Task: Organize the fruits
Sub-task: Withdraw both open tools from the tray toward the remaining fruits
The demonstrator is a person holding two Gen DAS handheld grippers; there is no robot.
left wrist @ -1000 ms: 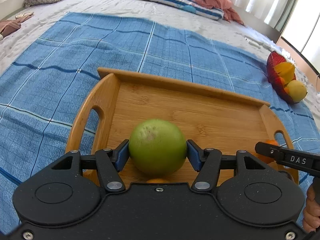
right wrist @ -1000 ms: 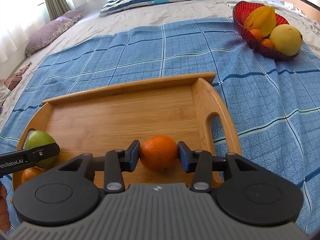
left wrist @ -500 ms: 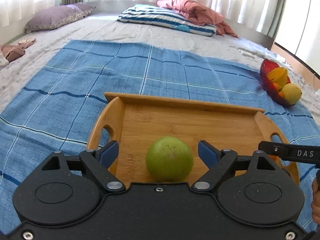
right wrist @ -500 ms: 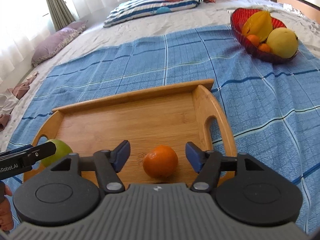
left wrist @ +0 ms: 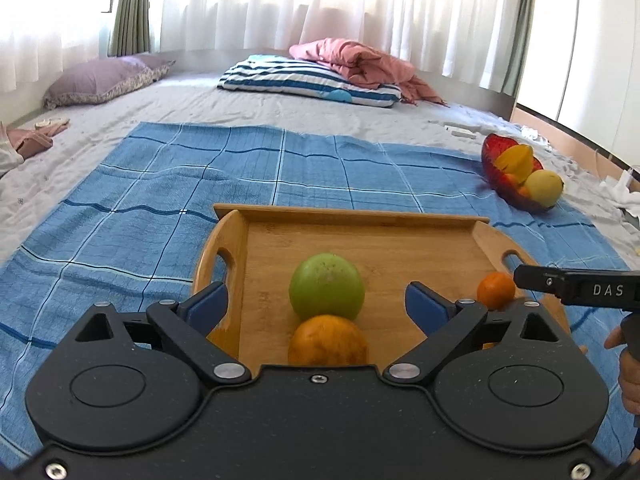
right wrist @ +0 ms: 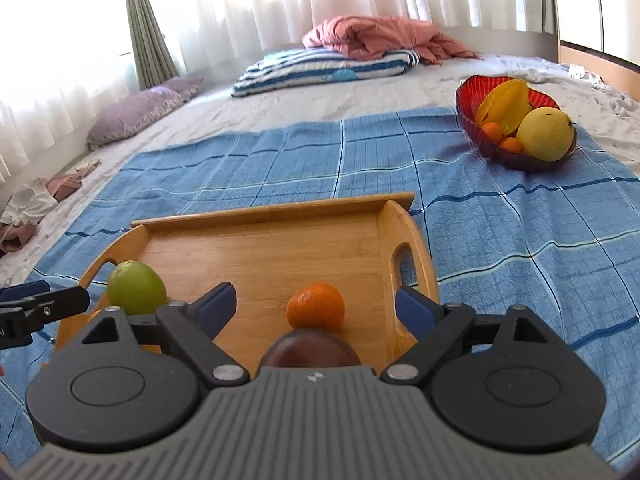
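Note:
A wooden tray (left wrist: 360,216) lies on a blue checked cloth. A green apple (left wrist: 326,286) sits on it, with a larger orange (left wrist: 328,340) just in front. My left gripper (left wrist: 316,306) is open and empty, drawn back from the apple. In the right wrist view a small orange (right wrist: 316,305) sits on the tray (right wrist: 272,210) with a dark red fruit (right wrist: 310,352) in front of it. My right gripper (right wrist: 316,306) is open and empty behind the small orange. The green apple (right wrist: 136,286) shows at the tray's left end.
A red bowl (right wrist: 468,96) holding a star fruit, a yellow fruit and small oranges stands at the far right of the cloth (right wrist: 520,220). It also shows in the left wrist view (left wrist: 490,156). Pillows and a pink blanket (right wrist: 376,36) lie at the back.
Both grippers have opened and let go: the left of the green apple, the right of the small orange. Both have drawn back and up, and the fruits rest on the tray.

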